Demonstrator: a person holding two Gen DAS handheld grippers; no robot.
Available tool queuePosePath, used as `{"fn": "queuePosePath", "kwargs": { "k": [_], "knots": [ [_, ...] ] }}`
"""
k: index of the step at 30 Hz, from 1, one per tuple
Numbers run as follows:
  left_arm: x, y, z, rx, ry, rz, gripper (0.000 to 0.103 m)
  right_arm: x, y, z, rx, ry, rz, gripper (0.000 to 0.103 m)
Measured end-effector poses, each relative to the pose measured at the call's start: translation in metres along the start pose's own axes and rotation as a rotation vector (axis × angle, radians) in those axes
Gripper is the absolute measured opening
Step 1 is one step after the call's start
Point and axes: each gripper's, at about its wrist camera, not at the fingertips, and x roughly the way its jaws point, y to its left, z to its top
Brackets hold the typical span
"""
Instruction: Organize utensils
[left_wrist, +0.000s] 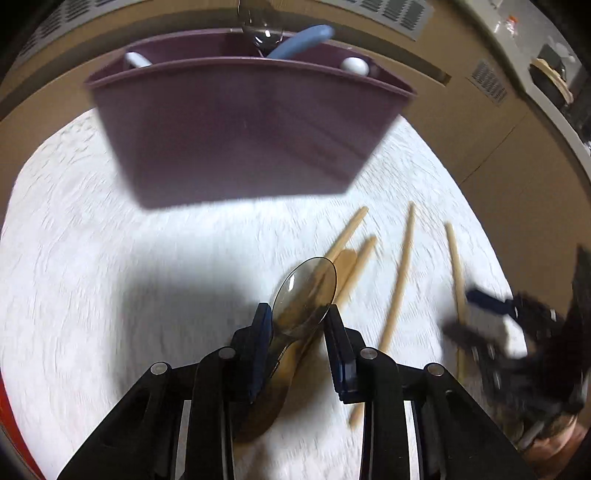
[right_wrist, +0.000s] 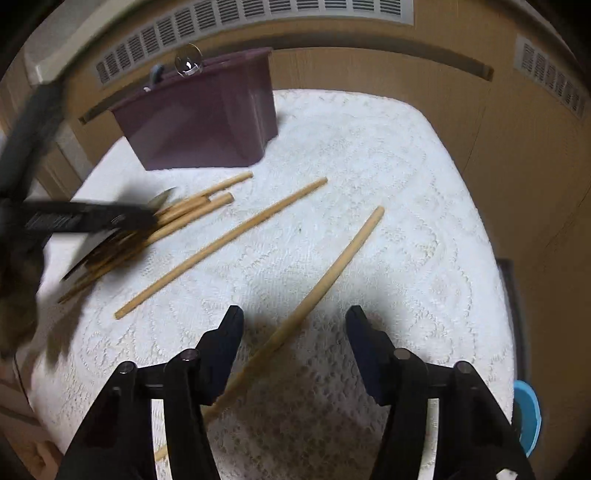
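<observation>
My left gripper (left_wrist: 299, 319) is shut on a translucent brown plastic spoon (left_wrist: 306, 288); both pads press the sides of its bowl, and its handle runs back under the fingers. The spoon lies over two wooden chopsticks (left_wrist: 352, 240). My right gripper (right_wrist: 294, 319) stands open astride another chopstick (right_wrist: 332, 275), with neither pad touching it. A fourth chopstick (right_wrist: 221, 247) lies to its left. A purple utensil caddy (left_wrist: 240, 129) stands at the back and holds a blue handle (left_wrist: 303, 40) and white utensils. In the right wrist view the left gripper (right_wrist: 147, 221) is a dark blur.
A white lace cloth (right_wrist: 388, 221) covers the small table, whose edges drop off close on every side. Brown panelling with vent grilles (right_wrist: 295, 11) runs behind it. A blue round object (right_wrist: 528, 413) sits beyond the right edge. The right gripper (left_wrist: 460, 312) is blurred at the left wrist view's right.
</observation>
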Motion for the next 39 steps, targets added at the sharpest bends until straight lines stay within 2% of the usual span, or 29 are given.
{"fn": "queuePosePath", "kwargs": {
  "k": [1,5,7,9,13,15,21,23,27,30,34,39],
  "knots": [
    [-0.006,-0.001,-0.010,-0.014,-0.005,-0.012,0.030,0.002,0.002,0.003,-0.004,0.004,-0.007,0.052],
    [-0.017,-0.006,-0.042,-0.059,-0.013,-0.058,0.030,0.012,0.017,0.015,-0.055,0.011,-0.029,0.034],
    [-0.021,-0.015,-0.052,-0.028,-0.006,-0.069,0.030,0.016,0.028,0.021,-0.101,0.012,-0.033,0.020],
    [-0.025,-0.029,-0.057,0.029,-0.012,-0.057,0.030,0.018,0.036,0.024,-0.131,0.015,-0.037,0.015],
    [-0.029,-0.050,-0.060,0.201,-0.028,0.000,0.031,0.016,0.041,0.023,-0.147,0.023,0.008,0.013],
    [-0.024,-0.052,-0.054,0.251,-0.012,0.013,0.032,0.014,0.040,0.020,-0.142,0.025,0.021,0.013],
    [-0.005,-0.056,-0.050,0.329,0.075,0.026,0.032,0.004,0.028,0.008,-0.126,0.030,0.032,0.012],
    [-0.001,-0.061,-0.050,0.352,0.088,0.032,0.037,0.001,0.021,0.004,-0.118,0.030,0.025,0.012],
    [0.003,-0.069,-0.050,0.390,0.110,0.043,0.041,-0.001,0.009,0.000,-0.099,0.027,0.015,0.012],
    [0.005,-0.074,-0.049,0.414,0.127,0.030,0.042,-0.003,0.004,0.000,-0.084,0.021,0.017,0.012],
    [0.002,-0.081,-0.051,0.465,0.152,-0.029,0.043,-0.002,0.002,-0.001,-0.081,0.019,0.021,0.013],
    [-0.005,-0.090,-0.059,0.558,0.145,-0.072,0.048,-0.003,0.001,-0.002,-0.081,0.016,0.024,0.013]
  ]
}}
